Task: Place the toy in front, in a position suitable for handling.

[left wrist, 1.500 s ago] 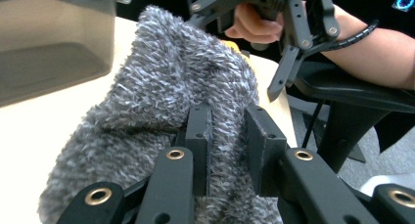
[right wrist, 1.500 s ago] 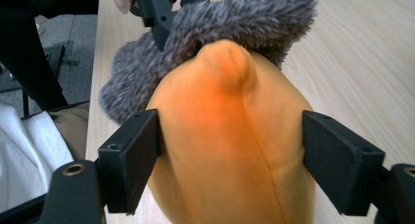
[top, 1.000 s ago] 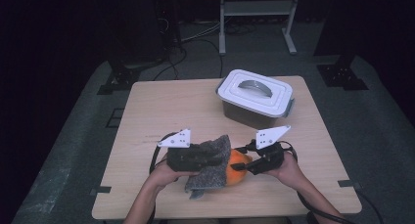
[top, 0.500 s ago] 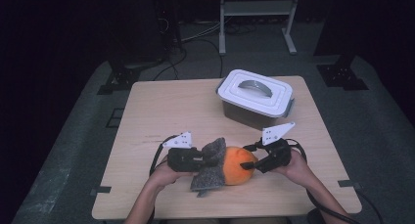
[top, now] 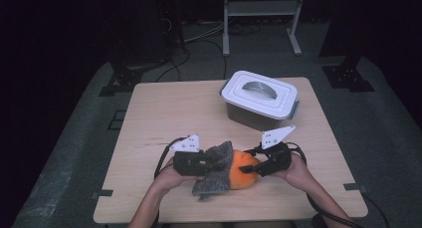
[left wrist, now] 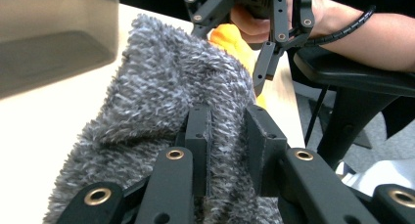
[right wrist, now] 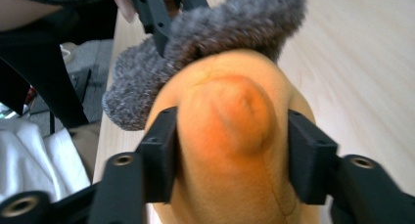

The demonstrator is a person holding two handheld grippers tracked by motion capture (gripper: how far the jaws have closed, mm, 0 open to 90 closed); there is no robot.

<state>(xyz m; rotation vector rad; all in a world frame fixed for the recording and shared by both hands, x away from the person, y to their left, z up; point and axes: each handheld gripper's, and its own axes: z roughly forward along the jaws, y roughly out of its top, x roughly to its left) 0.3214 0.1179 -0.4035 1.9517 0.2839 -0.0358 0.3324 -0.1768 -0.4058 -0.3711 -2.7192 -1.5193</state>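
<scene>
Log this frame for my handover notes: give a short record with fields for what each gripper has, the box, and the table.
left gripper: shut on grey cloth
right gripper: shut on orange toy; jaws have just been closing
cloth and toy: touching, cloth draped over toy's left side
box: lid on, far right of table, untouched
table: light wood
hands: at near edge
</scene>
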